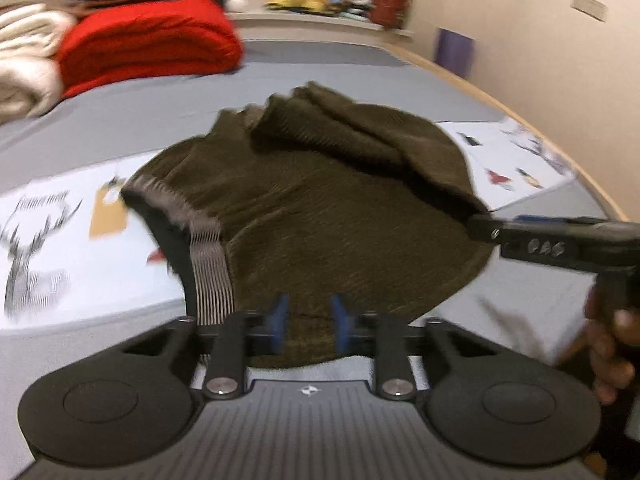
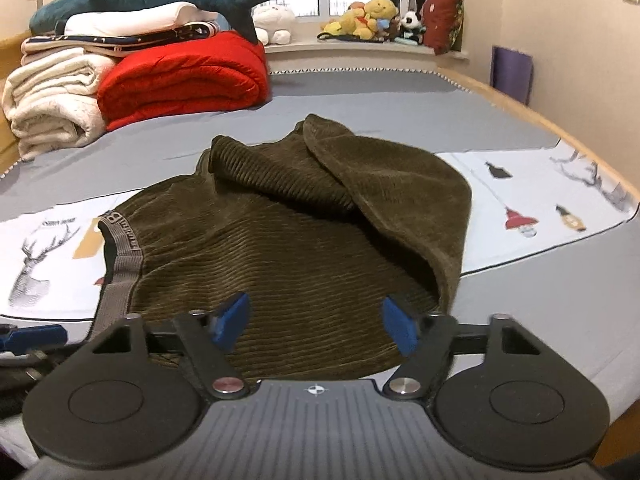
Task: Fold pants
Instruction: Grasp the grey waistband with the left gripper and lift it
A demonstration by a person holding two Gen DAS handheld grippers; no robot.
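Corduroy pants bunched on bed; left gripper fingers pinch hem, right gripper fingers wide.

Left tool pinching near edge of olive pants; right tool at pants' right edge.

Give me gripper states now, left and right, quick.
Left gripper: closed on the near edge of the pants.
Right gripper: open, pads apart over the pants, gripping nothing.
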